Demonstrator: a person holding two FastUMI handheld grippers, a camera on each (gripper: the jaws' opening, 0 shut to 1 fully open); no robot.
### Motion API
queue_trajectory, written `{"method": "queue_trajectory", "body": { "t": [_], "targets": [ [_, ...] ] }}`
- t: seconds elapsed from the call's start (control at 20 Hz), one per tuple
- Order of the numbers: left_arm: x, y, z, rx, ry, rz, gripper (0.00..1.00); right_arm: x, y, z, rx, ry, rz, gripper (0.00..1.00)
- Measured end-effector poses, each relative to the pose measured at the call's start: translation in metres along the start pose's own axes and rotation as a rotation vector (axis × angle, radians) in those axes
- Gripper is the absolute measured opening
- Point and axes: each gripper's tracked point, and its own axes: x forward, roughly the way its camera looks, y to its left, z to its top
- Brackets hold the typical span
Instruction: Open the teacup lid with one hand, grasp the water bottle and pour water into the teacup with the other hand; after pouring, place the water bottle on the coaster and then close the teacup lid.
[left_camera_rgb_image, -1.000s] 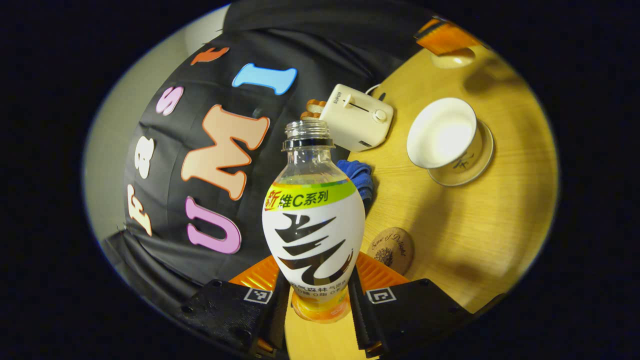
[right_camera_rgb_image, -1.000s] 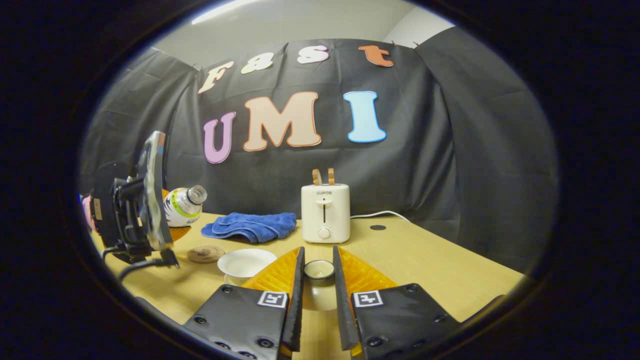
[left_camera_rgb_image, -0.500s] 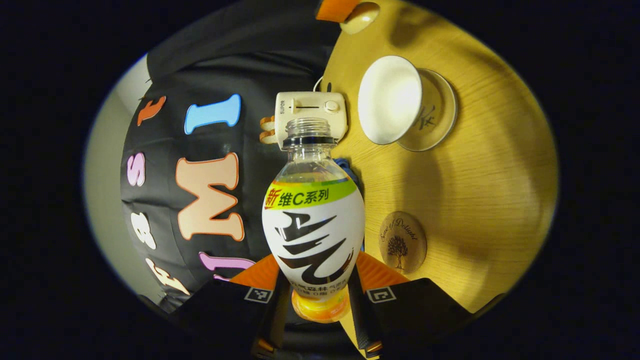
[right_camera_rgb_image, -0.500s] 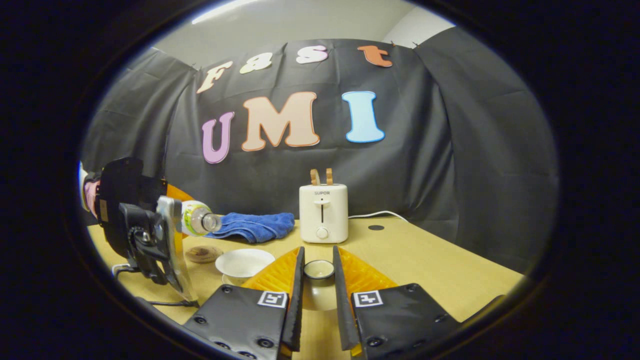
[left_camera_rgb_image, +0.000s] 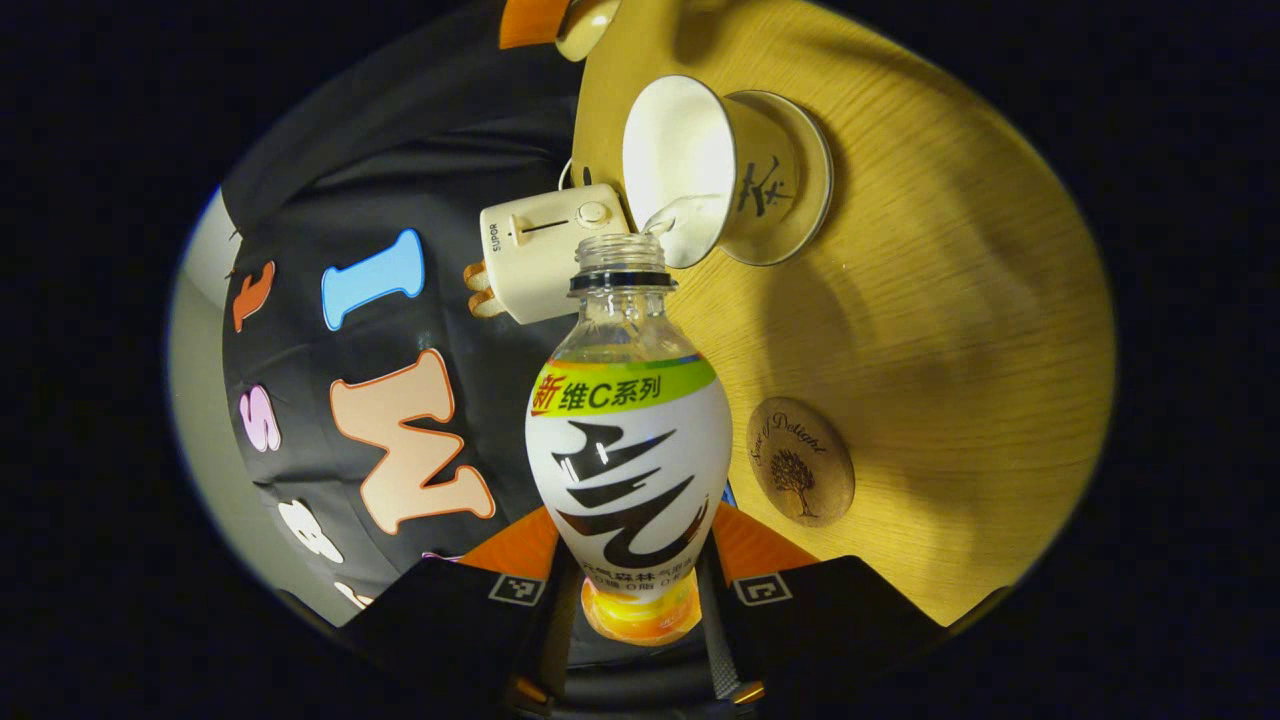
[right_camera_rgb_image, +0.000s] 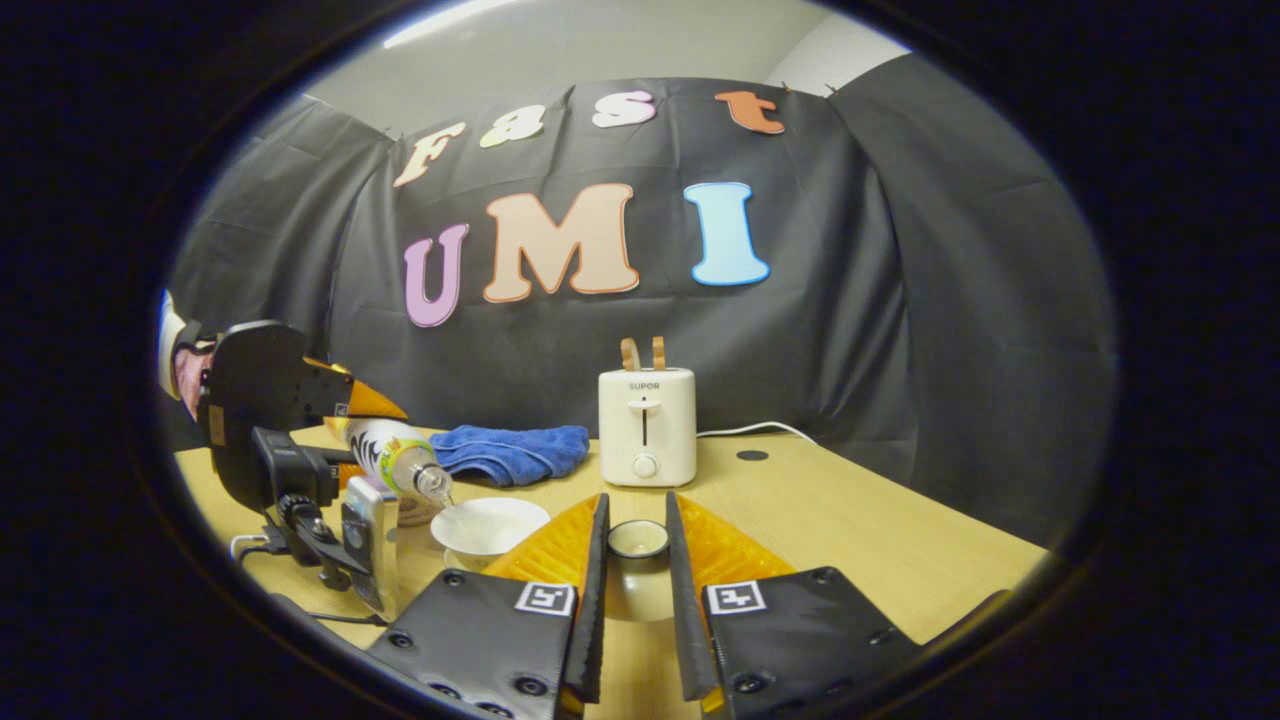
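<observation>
The left claw (left_camera_rgb_image: 640, 590) grips the bottle (left_camera_rgb_image: 628, 440) low on its body, one finger on each side. The bottle has no cap and is tipped mouth-down toward the teacup (left_camera_rgb_image: 700, 165); a thin stream of water (left_camera_rgb_image: 672, 215) runs from its mouth into the open cup. In the right gripper view the same bottle (right_camera_rgb_image: 395, 455) slants down over the teacup (right_camera_rgb_image: 490, 522), held by the left claw (right_camera_rgb_image: 345, 440) with a person's hand (right_camera_rgb_image: 185, 365) behind it.

The cup stands on its saucer (left_camera_rgb_image: 805, 190) on the tabletop (left_camera_rgb_image: 960, 330), toward the left edge as the right gripper view shows it. The coaster (left_camera_rgb_image: 800, 475) lies bare just beside the bottle's body in the left gripper view.

The right claw (right_camera_rgb_image: 637, 580) is clenched on the lid (right_camera_rgb_image: 638, 540), holding it above the tabletop, to the right of the cup.

Near the back edge stand a toaster (right_camera_rgb_image: 647, 425) and a folded blue cloth (right_camera_rgb_image: 510, 450).
</observation>
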Motion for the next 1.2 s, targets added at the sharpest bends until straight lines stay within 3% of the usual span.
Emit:
{"method": "queue_trajectory", "body": {
  "t": [0.75, 1.2],
  "targets": [
    [0.003, 0.025, 0.002, 0.204, 0.013, 0.013, 0.53, -0.001, 0.0, 0.0, 0.0, -0.001, 0.0, 0.33],
    [-0.004, 0.06, 0.004, 0.338, 0.011, 0.077, 0.53, 0.0, 0.0, 0.0, 0.0, 0.0, 0.0, 0.33]
  ]
}}
